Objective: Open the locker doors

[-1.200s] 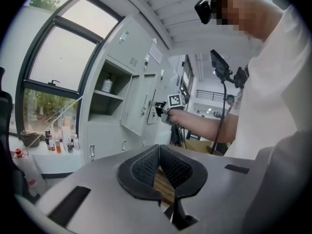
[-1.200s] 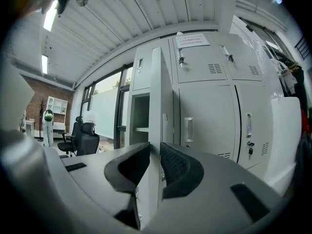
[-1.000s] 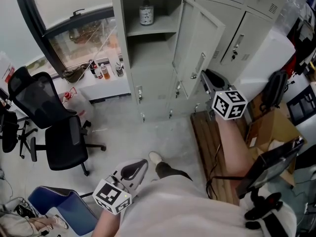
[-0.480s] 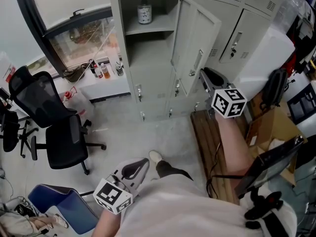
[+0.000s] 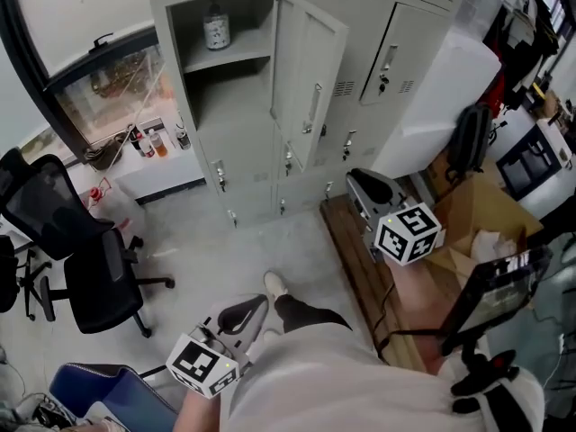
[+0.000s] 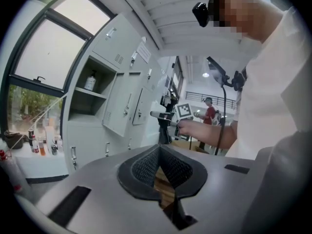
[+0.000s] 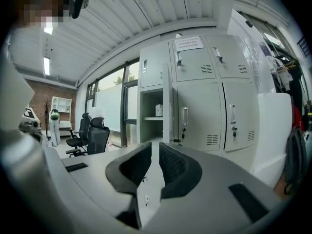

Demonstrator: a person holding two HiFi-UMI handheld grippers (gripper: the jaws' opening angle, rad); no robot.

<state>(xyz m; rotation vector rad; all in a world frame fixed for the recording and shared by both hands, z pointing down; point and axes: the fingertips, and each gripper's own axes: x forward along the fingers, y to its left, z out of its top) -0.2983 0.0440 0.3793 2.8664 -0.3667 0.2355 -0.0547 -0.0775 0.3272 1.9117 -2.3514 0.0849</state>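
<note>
Before the lockers, your right tool (image 5: pixel 358 184) is closing on nothing, with a narrow gap between its pads. Your left tool (image 5: pixel 256 304) hangs low, pads together and empty. The open locker door (image 5: pixel 309 77) stands upright, swung out toward you, well apart from both. The head view shows a wooden platform (image 5: pixel 355 259) under your right tool, which the right gripper view misses.

Daylight is coming through a large black-framed window (image 5: pixel 117 75) at far left. A black mesh office chair (image 5: pixel 103 277) is standing on the pale grey floor (image 5: pixel 207 259), left of a brown wooden plank platform (image 5: pixel 360 277).
</note>
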